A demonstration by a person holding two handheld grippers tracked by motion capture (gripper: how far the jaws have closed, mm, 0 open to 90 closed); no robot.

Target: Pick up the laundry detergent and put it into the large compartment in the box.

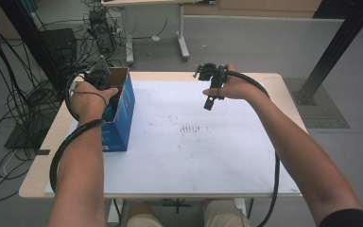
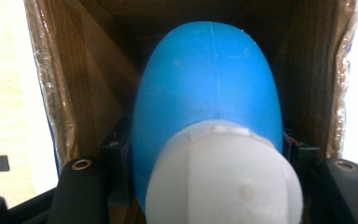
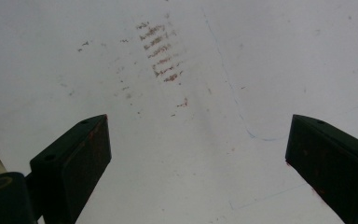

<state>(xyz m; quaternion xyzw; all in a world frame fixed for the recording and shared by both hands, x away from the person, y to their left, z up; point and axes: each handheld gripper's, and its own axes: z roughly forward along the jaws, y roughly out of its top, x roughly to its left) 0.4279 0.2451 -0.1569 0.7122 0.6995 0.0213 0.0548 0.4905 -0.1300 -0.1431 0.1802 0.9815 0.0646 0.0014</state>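
While held, blue bottle point(image 2: 205, 93) hides box point(image 2: 65, 84) floor, base unseen

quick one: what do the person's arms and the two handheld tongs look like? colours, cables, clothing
Both forearms are bare; a black short sleeve shows at the right upper arm. The left tongs and right tongs are black, each trailing a thick black cable. Seen from the right gripper view, the jaws are blocky black pads with reddish scuffs; round brass-coloured fittings sit near the jaw bases.
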